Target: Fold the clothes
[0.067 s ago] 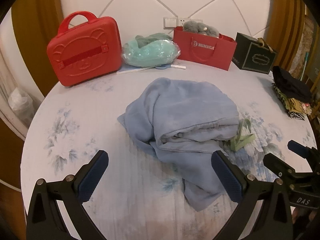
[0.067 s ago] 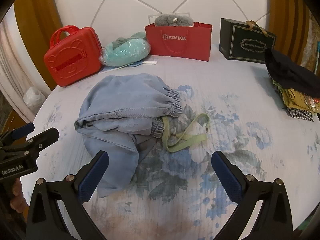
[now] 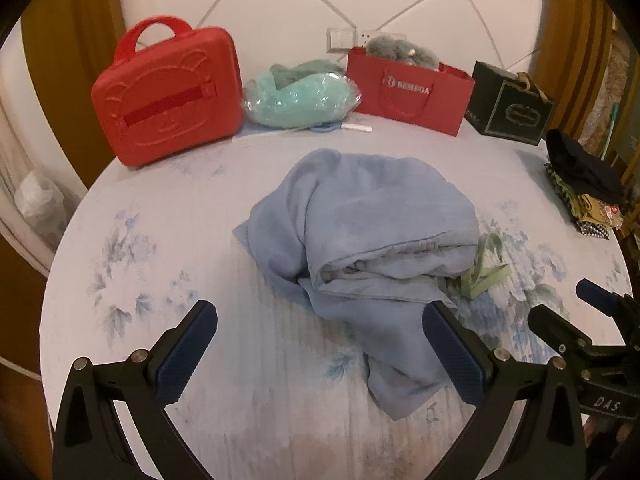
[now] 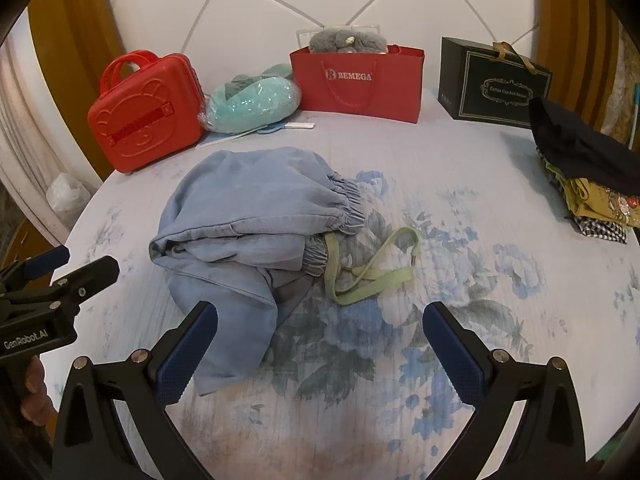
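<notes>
A crumpled light blue garment [image 3: 360,240] [image 4: 248,236] with an elastic waistband lies heaped in the middle of the round floral table. A pale green strap [image 4: 372,276] [image 3: 484,272] trails from its waistband to the right. My left gripper [image 3: 320,356] hovers over the near edge of the heap, open, with nothing between its fingers. My right gripper [image 4: 320,356] stands open to the right of it, over the garment's loose near end and bare tablecloth. Each gripper shows at the side of the other's view.
Along the back stand a red bear-embossed case [image 3: 168,100], a teal bundle in plastic [image 3: 300,96], a red paper bag [image 4: 356,80] and a black gift box [image 4: 492,84]. A stack of dark and patterned clothes [image 4: 588,176] sits at the table's right edge [image 4: 624,292].
</notes>
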`<state>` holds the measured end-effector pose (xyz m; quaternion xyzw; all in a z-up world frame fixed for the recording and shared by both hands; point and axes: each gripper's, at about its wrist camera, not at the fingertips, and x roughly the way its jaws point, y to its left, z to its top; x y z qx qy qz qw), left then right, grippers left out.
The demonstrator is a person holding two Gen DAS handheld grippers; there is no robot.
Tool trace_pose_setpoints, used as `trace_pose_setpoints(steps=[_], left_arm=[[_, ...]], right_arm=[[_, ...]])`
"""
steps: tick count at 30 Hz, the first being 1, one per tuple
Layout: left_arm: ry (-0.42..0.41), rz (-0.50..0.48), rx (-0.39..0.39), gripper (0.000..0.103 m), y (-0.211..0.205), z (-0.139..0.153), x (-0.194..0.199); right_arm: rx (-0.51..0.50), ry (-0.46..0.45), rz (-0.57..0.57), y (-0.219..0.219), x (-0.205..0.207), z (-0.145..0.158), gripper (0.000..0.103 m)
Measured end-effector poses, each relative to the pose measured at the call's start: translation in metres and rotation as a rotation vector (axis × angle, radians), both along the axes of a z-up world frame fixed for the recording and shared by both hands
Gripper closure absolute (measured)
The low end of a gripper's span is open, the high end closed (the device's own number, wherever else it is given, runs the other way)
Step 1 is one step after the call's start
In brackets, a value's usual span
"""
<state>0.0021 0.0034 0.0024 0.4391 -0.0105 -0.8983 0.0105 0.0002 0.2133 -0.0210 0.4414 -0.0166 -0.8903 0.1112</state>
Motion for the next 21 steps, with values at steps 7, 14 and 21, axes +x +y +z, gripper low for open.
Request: trace_pose_setpoints(steps=[7, 14, 21], left_arm=[[-0.064, 0.0, 0.033, 0.0, -0.007, -0.008, -0.005], [-0.066, 0.0, 0.023, 0.0, -0.003, -0.01, -0.008], [-0.072, 0.003, 0.026, 0.0, -0.003, -0.009, -0.01]], right_arm=[[0.004, 0.011, 0.002, -0.002, -0.003, -0.002, 0.0], [0.014, 0.014, 0.006, -0.004, -0.001, -0.004, 0.0], [0.017, 0.007, 0.016, -0.005, 0.002, -0.003, 0.0]])
